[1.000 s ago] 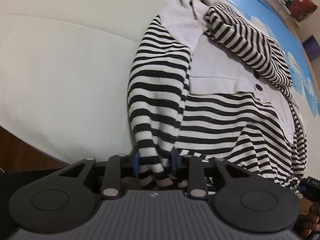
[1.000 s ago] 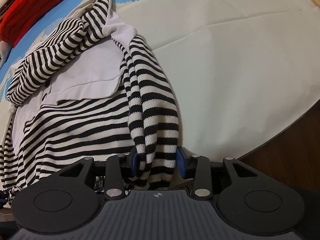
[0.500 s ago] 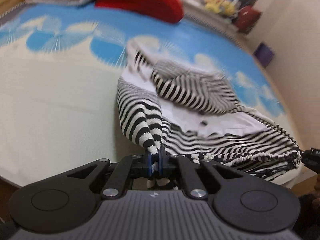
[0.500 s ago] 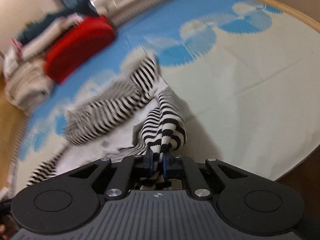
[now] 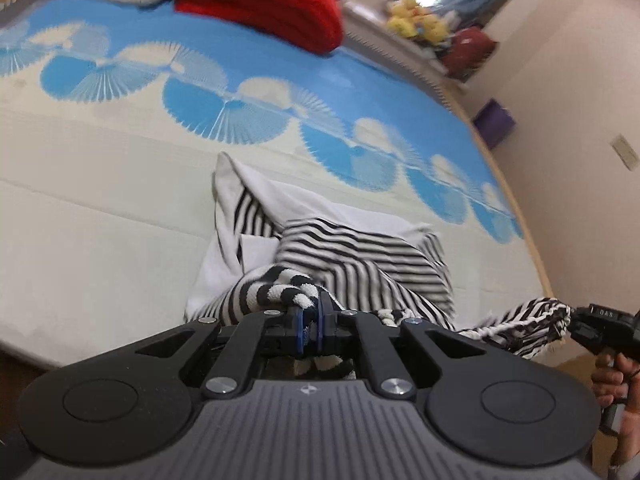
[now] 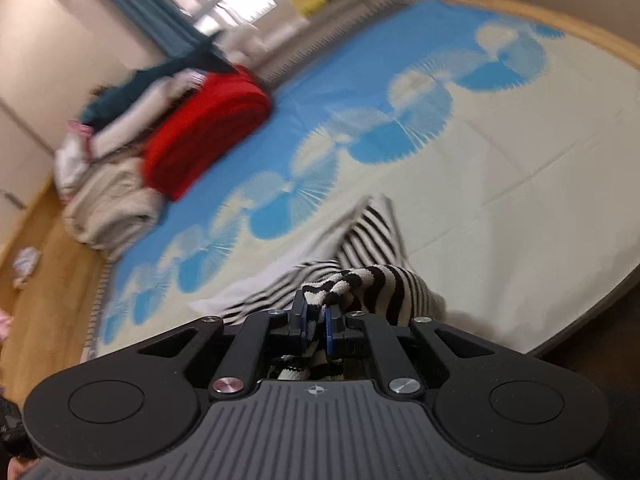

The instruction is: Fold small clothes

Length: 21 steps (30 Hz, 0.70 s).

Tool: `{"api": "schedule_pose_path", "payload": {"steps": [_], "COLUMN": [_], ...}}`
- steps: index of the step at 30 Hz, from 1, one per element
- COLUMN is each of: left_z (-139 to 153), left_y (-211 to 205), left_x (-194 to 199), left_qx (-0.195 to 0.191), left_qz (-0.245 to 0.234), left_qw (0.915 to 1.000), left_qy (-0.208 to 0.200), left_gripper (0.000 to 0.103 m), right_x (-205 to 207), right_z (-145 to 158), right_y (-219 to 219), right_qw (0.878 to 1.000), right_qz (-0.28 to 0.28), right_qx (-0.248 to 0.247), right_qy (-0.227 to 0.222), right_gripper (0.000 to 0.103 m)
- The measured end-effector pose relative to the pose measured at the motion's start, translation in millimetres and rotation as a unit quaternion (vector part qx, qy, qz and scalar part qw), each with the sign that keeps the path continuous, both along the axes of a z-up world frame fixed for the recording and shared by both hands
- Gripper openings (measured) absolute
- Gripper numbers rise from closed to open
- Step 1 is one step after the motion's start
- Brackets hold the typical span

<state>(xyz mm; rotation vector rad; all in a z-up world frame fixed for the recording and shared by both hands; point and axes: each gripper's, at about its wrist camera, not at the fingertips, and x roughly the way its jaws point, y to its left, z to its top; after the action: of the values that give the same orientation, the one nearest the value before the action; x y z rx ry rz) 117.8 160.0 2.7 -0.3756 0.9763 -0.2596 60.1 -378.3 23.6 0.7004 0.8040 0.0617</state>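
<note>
A small black-and-white striped garment point(image 5: 360, 256) with white panels lies on the cream and blue mat point(image 5: 100, 208). My left gripper point(image 5: 310, 320) is shut on its striped hem and holds that edge lifted over the garment. My right gripper point(image 6: 316, 320) is shut on the hem's other corner point(image 6: 360, 280), also lifted. In the left wrist view the right gripper point(image 5: 600, 328) shows at the far right, with stretched striped fabric running to it. The rest of the garment point(image 6: 372, 228) lies ahead on the mat.
A red folded blanket point(image 5: 260, 0) and a pile of folded cream, white and teal textiles point(image 6: 112, 200) sit at the mat's far side. Wooden floor point(image 6: 40, 300) borders the mat. A wall point(image 5: 580, 120) stands on the right.
Both grippers closed on the striped hem, then lifted it and carried it forward over the garment. The views have tilted up from the mat toward the room.
</note>
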Motion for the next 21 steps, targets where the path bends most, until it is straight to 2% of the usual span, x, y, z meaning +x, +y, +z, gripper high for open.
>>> {"api": "schedule_pose_path", "payload": {"steps": [4, 7, 9, 11, 12, 13, 15, 17, 19, 21], "left_z": [-51.9, -90.2, -104.3, -108.6, -106.0, -101.7, -92.2, -89.2, -93.0, -99.9], "left_y": [10.6, 24.6, 37.5, 51.0, 54.9, 55.4, 46.3, 33.7, 19.6, 8.4], "left_x": [90.6, 146.3, 160.3, 157.6, 154.7, 152.2, 150.6, 148.0, 142.3, 137.4], "left_qx": [-0.013, -0.031, -0.057, -0.099, -0.104, -0.101, -0.069, -0.015, 0.038, 0.071], "left_qz": [0.036, 0.075, 0.099, 0.114, 0.115, 0.108, 0.069, 0.019, -0.02, -0.044], "left_qw": [0.9981, 0.9934, 0.9892, 0.9852, 0.985, 0.9871, 0.9946, 0.9996, 0.9991, 0.9965], "left_qy": [0.048, 0.081, 0.092, 0.081, 0.076, 0.062, 0.037, 0.013, 0.003, 0.007], "left_gripper": [0.008, 0.014, 0.02, 0.02, 0.02, 0.025, 0.037, 0.044, 0.049, 0.055], "right_x": [86.0, 150.7, 178.0, 188.6, 184.8, 180.4, 178.1, 174.6, 172.9, 168.6], "right_z": [-40.7, -73.6, -93.8, -102.3, -103.2, -104.6, -110.1, -105.1, -105.7, -115.0], "right_y": [2.6, 5.4, 4.1, 2.0, 2.1, 1.3, -1.4, 0.8, 11.4, 19.2], "right_qw": [0.999, 0.998, 0.997, 0.996, 0.996, 0.996, 0.995, 0.995, 0.988, 0.979], "right_qz": [-0.002, 0.001, -0.004, -0.026, -0.03, -0.028, -0.015, 0.01, 0.053, 0.089], "right_qx": [-0.008, -0.015, -0.01, -0.048, -0.066, -0.076, -0.083, -0.096, -0.148, -0.183], "right_qy": [0.036, 0.061, 0.075, 0.067, 0.047, 0.03, 0.045, 0.014, -0.004, -0.001], "right_gripper": [0.008, 0.013, 0.027, 0.031, 0.032, 0.032, 0.034, 0.035, 0.039, 0.039]}}
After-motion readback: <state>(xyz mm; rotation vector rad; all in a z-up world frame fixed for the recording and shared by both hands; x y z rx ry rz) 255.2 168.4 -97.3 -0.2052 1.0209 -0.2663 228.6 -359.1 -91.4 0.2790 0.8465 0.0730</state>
